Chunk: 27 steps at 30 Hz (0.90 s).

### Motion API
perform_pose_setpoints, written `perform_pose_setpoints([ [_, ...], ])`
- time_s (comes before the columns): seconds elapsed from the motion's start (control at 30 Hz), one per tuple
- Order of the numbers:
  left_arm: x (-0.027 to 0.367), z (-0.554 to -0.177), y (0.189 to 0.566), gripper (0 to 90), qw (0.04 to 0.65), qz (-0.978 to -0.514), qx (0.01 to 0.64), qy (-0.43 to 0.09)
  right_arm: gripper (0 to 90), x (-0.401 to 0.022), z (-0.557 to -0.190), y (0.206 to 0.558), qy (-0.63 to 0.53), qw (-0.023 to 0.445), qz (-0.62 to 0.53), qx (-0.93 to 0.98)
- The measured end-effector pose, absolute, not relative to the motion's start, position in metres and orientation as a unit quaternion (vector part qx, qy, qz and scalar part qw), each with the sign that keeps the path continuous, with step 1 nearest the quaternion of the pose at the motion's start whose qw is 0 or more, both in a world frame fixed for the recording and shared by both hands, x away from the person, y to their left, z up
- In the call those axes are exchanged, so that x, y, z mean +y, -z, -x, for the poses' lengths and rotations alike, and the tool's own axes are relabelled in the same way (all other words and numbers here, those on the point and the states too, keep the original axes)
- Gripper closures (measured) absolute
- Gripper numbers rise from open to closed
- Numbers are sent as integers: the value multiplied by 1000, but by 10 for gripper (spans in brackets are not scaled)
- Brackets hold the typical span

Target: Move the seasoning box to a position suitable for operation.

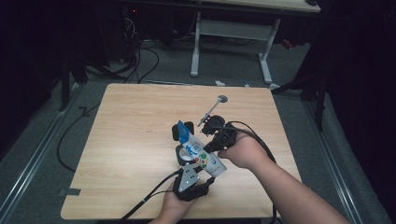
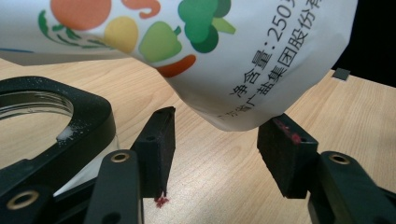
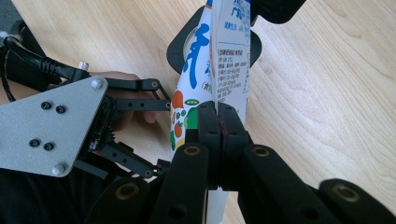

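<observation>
We see one white bag (image 1: 201,156) pinched by the right gripper (image 3: 218,122), the left gripper (image 2: 215,149) half-open, one jar (image 2: 35,116).

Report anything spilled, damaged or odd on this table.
White grains cling to the black collar around the glass jar in the left gripper view, like spilled powder. Red smears mark the left tongs' pads, with a red speck on the table beneath. The white pouch looks intact.

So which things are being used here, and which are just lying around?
In use:
- white pouch, pinched by the right tongs
- glass jar in its black holder
- left tongs, open beneath the pouch

Lying about:
- metal spoon
</observation>
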<state>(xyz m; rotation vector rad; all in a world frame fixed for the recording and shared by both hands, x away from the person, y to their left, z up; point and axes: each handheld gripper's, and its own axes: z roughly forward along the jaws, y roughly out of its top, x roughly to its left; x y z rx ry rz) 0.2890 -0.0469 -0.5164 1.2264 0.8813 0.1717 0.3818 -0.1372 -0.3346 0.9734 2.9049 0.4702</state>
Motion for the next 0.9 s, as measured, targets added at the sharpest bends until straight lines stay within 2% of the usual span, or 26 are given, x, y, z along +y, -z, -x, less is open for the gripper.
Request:
perform_pose_setpoints([
  [0.27, -47, -286, 516, 465, 728, -558, 390, -80, 900, -137, -382, 336, -146, 22, -317, 937],
  [0.6, -42, -278, 515, 385, 731, -565, 375, -76, 900, -139, -384, 336, -147, 25, -319, 936],
  [0.9, -17, -275, 515, 364, 730, -561, 383, -77, 900, -141, -386, 334, -153, 26, -323, 934],
])
